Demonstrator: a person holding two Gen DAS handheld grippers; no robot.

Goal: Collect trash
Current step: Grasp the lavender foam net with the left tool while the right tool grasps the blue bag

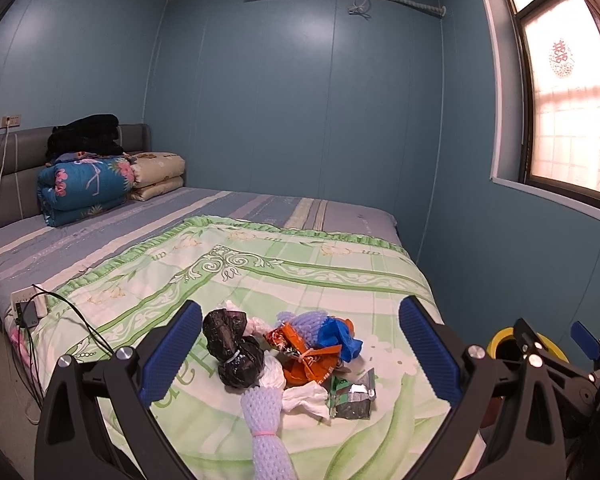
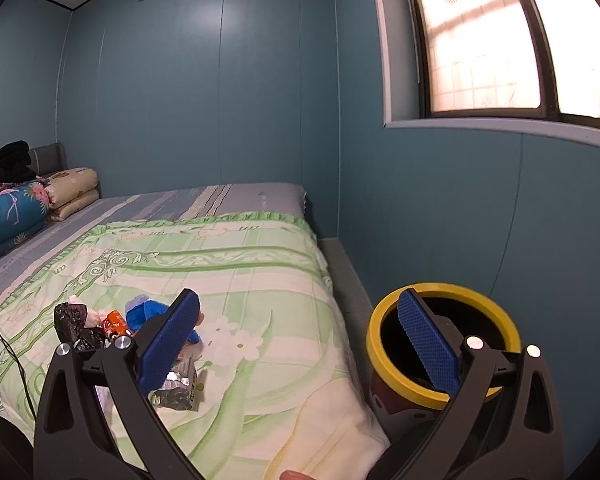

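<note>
Right gripper [image 2: 300, 336] finger hides part of foil wrapper [image 2: 178, 392].

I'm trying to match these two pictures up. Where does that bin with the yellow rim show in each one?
Left wrist view: the yellow-rimmed bin peeks out at the lower right, beside the bed, mostly hidden behind the right gripper.
Right wrist view: the bin sits large at the lower right, on the floor beside the bed, seen between that gripper's open fingers.
Shared landmark: the blue crumpled bag in the trash pile on the green quilt.
</note>
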